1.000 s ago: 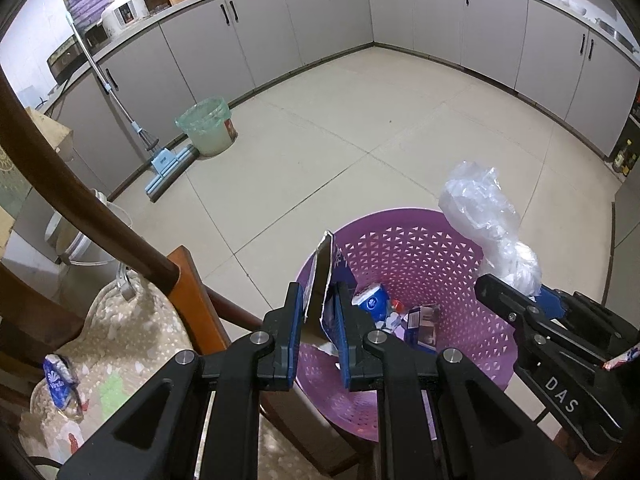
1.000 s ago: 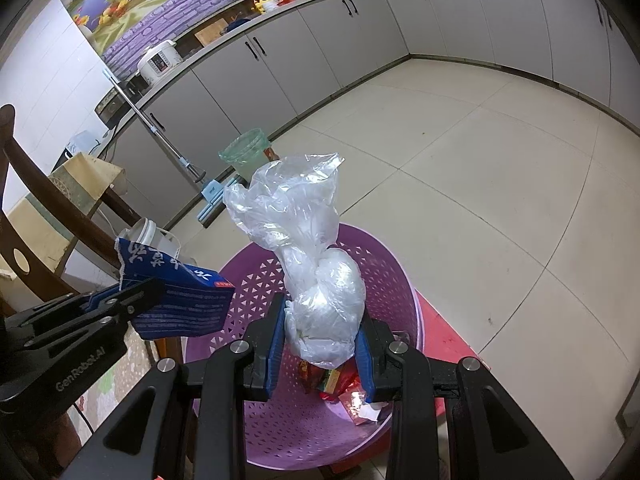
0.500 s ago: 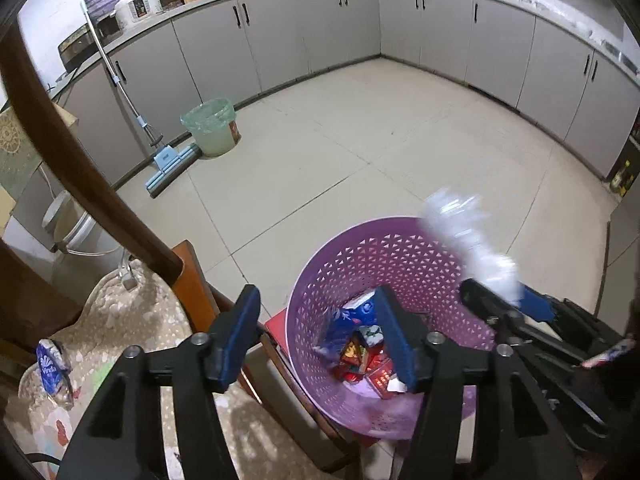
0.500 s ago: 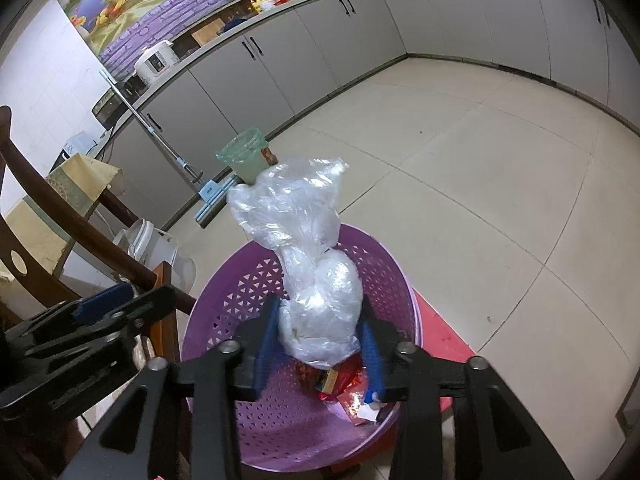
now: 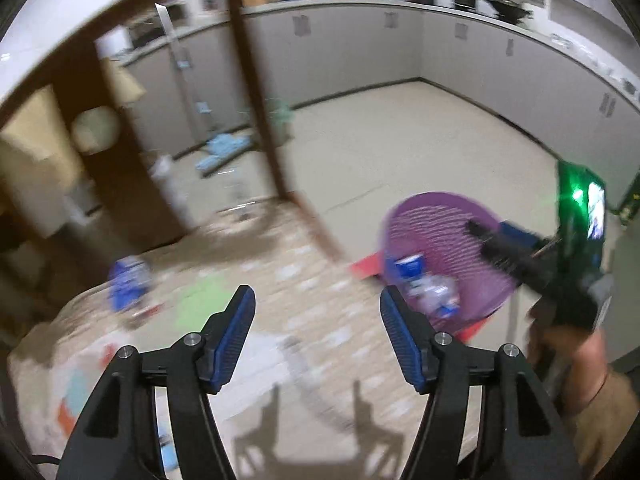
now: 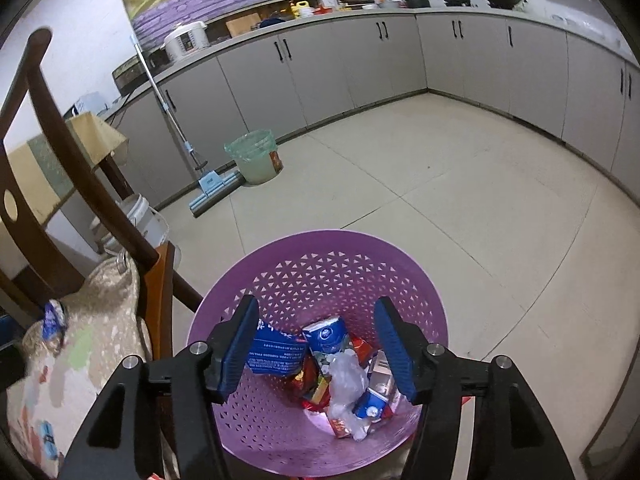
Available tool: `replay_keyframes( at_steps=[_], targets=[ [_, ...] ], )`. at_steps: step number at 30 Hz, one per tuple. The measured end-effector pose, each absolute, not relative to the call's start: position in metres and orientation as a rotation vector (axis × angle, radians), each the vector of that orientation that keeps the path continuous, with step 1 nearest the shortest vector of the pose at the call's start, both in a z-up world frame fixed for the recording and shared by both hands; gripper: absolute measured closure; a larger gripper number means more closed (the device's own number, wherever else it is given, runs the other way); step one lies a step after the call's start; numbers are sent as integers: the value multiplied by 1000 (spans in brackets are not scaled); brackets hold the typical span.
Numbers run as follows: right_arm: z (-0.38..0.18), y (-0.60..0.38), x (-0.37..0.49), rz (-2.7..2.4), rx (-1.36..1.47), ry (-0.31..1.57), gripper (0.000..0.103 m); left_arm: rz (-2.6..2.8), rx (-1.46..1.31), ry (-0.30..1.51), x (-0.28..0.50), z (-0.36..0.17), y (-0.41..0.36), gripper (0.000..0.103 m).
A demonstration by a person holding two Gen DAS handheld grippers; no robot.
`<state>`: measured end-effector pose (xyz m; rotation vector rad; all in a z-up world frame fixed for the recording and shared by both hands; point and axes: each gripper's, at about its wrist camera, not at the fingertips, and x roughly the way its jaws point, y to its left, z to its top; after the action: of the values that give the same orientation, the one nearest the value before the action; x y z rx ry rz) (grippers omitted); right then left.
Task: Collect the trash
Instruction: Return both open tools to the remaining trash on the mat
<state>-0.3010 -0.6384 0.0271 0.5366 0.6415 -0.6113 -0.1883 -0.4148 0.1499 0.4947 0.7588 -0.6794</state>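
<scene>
While both jaws have just been opening and now stand empty, the right gripper (image 6: 316,344) hovers above the purple basket (image 6: 320,256) where the plastic bag (image 6: 346,380) lies; the left gripper (image 5: 316,340) faces a blue packet (image 5: 128,284) ahead-left on the cushion, and haste may make it miss.

Left wrist: I look down past fingers (image 5: 236,328) at blurred patterned cushion (image 5: 280,280) | Right wrist: close above purple basket (image 6: 316,248) | Shared: purple basket (image 5: 440,216), chair, cabinets
</scene>
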Motion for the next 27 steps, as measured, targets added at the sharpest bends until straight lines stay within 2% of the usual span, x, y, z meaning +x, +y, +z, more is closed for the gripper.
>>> replay_keyframes(
  at_steps=[7, 14, 20, 27],
  targets=[
    [31, -612, -305, -642, 477, 650, 37, -432, 347, 773, -168, 163, -280, 31],
    [38, -562, -318, -658, 352, 629, 35, -219, 115, 896, -154, 133, -148, 30],
    [37, -495, -319, -544, 255, 689, 35, -151, 22, 918, -155, 118, -95, 30],
    [43, -422, -294, -270, 221, 785, 35, -172, -7, 962, -154, 94, -85, 30]
  ],
)
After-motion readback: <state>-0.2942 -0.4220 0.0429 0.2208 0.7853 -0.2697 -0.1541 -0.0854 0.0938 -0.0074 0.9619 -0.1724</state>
